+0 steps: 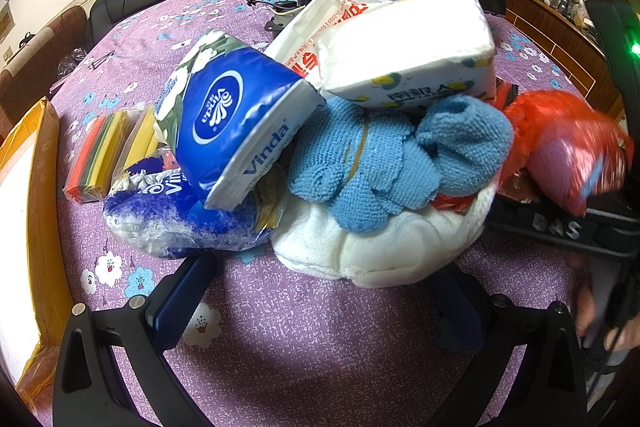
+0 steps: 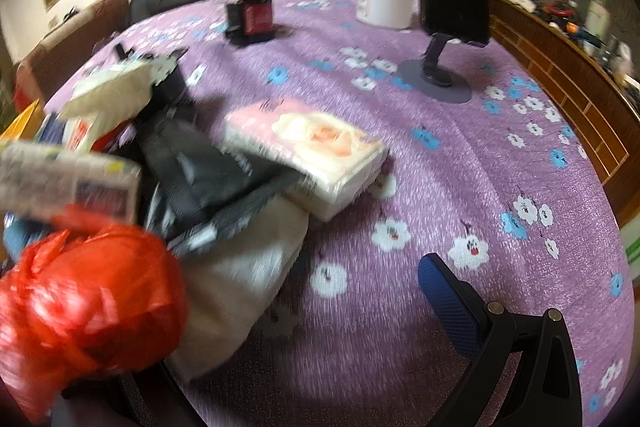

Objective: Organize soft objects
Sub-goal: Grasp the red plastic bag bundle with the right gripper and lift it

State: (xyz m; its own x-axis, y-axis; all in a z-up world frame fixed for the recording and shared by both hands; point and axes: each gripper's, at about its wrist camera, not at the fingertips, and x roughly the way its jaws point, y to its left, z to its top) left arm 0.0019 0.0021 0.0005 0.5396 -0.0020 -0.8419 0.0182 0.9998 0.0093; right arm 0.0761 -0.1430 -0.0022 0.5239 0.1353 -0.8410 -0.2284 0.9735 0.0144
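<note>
On the purple flowered table (image 1: pixel 320 327), I face a heap of soft goods near the middle: a blue Vinda pack (image 1: pixel 236 123) leaning on a crushed roll bag (image 1: pixel 176 215), a white tissue pack (image 1: pixel 408 47) on top, a blue cloth (image 1: pixel 384 163) draped over a white towel (image 1: pixel 380 255). All of it looks light and yielding; the plastic wraps are likely slick, so I would take the packs across their short sides and pinch the cloths at a bunched fold. My left claw (image 1: pixel 320 291) stands wide open, empty, its fingers either side of the towel's near edge, close to it. In the right view, blurred by motion, a red bag (image 2: pixel 80 307) fills the lower left at my right claw (image 2: pixel 280 307); only one blue finger (image 2: pixel 448 299) shows, far from the bag, so I cannot tell whether it grips. A pink tissue pack (image 2: pixel 320 155) lies beside the heap, toward the table's centre.
</note>
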